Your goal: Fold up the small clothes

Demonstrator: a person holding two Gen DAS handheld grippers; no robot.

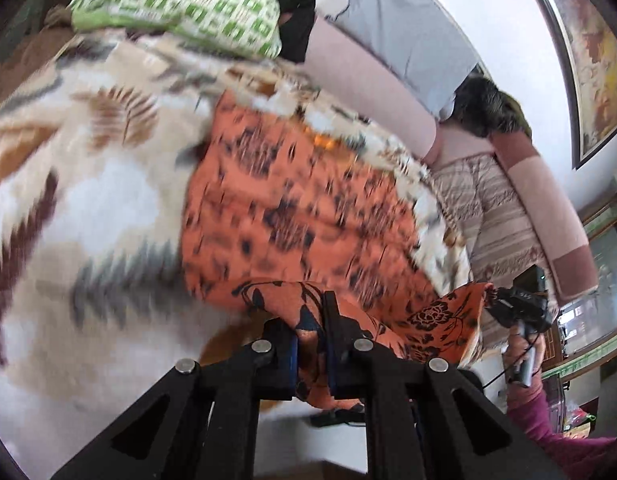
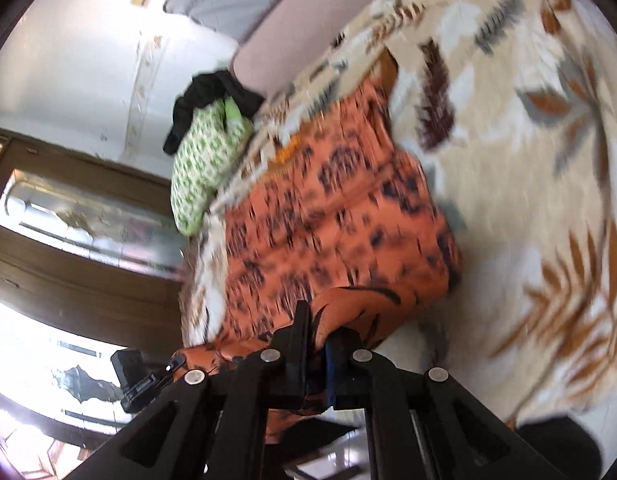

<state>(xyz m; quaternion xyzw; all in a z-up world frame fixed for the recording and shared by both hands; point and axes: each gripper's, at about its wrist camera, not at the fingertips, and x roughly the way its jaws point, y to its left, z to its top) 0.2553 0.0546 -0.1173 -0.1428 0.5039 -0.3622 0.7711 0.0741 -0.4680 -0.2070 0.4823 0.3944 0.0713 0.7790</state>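
- Left wrist view: the left gripper (image 1: 311,344) is clamped on a bunched edge of the orange floral garment (image 1: 292,208) — the rest lies spread on the leaf-patterned blanket (image 1: 88,184). A green-checked pillow (image 1: 180,4) sits behind. No readable writing.
- Right wrist view: the right gripper (image 2: 317,354) pinches the same garment's (image 2: 332,232) near edge, lifted off the blanket (image 2: 528,160) — picture blurred.

leaf-print blanket (image 1: 108,168) over bed; green-patterned pillow (image 1: 196,8) at its edge; framed picture (image 1: 588,60) on wall.
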